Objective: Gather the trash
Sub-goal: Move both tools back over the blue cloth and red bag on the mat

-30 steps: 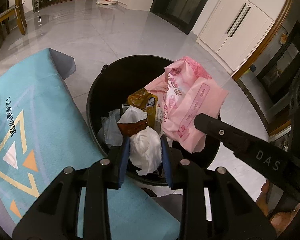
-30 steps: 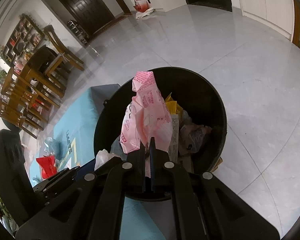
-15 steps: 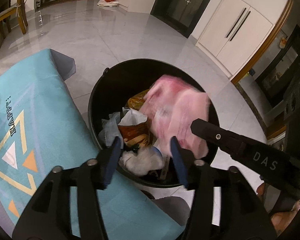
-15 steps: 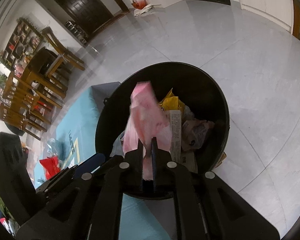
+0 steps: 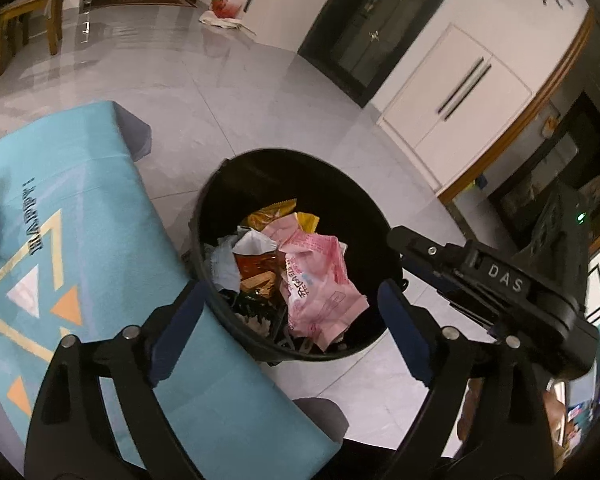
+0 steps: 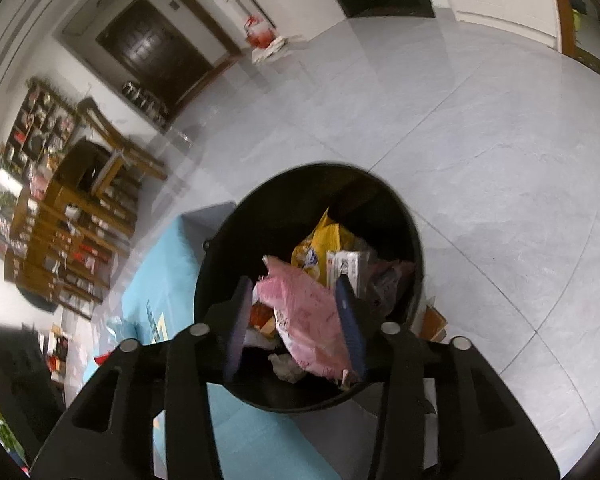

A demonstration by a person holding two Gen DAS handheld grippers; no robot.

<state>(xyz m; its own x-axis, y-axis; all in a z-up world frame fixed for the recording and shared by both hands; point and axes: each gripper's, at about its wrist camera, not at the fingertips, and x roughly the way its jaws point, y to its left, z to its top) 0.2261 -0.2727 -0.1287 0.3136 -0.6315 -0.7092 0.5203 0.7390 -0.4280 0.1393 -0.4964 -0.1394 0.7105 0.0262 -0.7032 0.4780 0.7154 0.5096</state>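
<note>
Just above the round black plastic bin [image 5: 204, 216], the left gripper [image 5: 290, 330] and right gripper [image 6: 294, 324] have just been opening, nothing pinched between their blue pads, while beyond them the crumpled pink printed wrapper [image 5: 320, 280] lies inside atop other litter.

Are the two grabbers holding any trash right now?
No. The left gripper and right gripper have just opened, empty; the pink wrapper lies in the black bin.

Black bin [image 5: 220, 184] mouth lies open above the trash; teal-clothed table [image 5: 80, 200] crowds one side, bare floor [image 6: 500, 160] beyond.
</note>
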